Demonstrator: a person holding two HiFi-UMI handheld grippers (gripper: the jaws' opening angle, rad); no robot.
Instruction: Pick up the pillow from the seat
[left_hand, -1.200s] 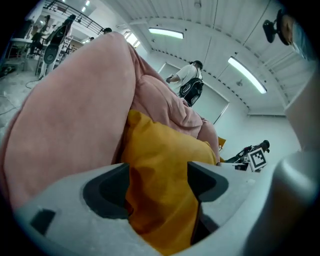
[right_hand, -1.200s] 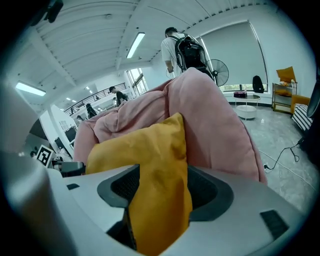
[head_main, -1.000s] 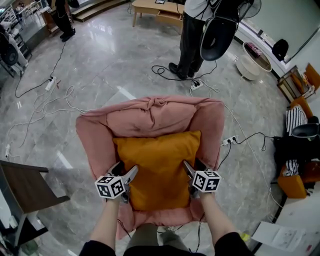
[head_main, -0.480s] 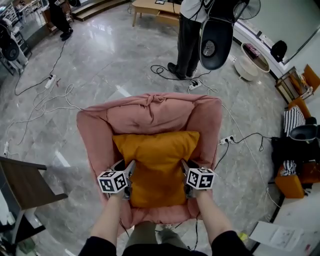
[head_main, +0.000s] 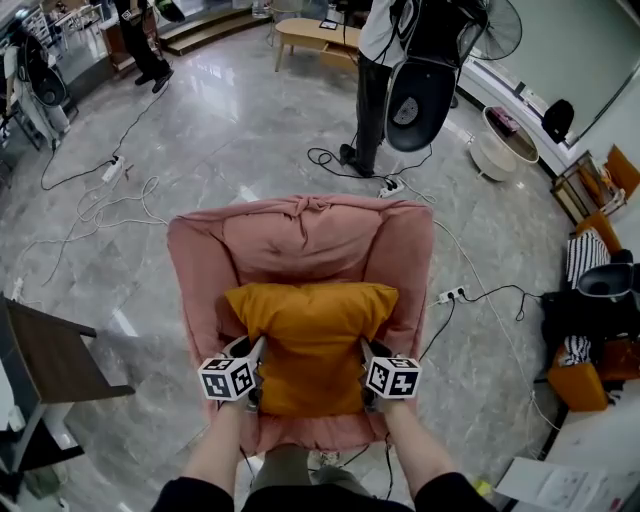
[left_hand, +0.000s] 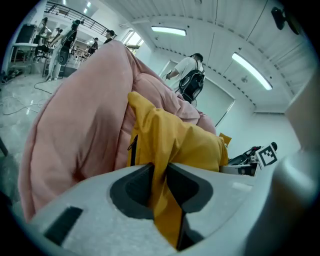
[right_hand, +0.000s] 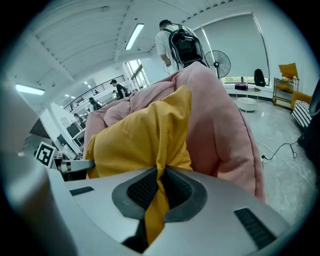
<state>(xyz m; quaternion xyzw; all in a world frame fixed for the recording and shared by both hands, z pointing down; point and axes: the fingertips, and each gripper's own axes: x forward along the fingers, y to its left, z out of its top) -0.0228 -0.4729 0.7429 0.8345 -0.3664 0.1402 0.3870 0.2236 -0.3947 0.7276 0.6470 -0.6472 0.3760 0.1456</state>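
**Obscured items.** In the head view, the near edge of the pillow (head_main: 312, 340) was hidden at 6 o'clock behind both forearms and the front lip of the seat (head_main: 300, 235). Whether the pillow's underside was clear of the seat cushion could not be determined. The standing person (head_main: 372, 90) at 12 o'clock was cut off by the top of the frame. A dark tabletop (head_main: 55, 350) at 8 o'clock was cut off by the left edge.

**Grippers.**
- The left hand-held gripper (head_main: 256, 352) sat at the pillow's left flank. Its own view showed the jaws closing, with a fold of the yellow cover pinched between the dark pads.
- The right hand-held gripper (head_main: 366, 352) sat at the opposite flank. Its jaws were likewise closing, and the pads pressed on a thin fold of the same cover.

**Position of the pillow.** It lay in the well of the seat, between the two arms and against the backrest.

**Materials and shapes.**
- The pillow was mustard-yellow cloth, plump and roughly square, creased toward both pinch points. The left gripper view showed a dark zip-like line at one seam.
- The seat was dusty pink, soft and padded, and tub-shaped, with a gathered tuck at the top of the backrest.
- The gripper bodies were pale grey and matt, and the right gripper's pads were finely ribbed.
- The floor (head_main: 210, 120) was polished grey stone, veined and reflective.
- Pale cables (head_main: 100, 205) trailed across the floor at 10 o'clock.
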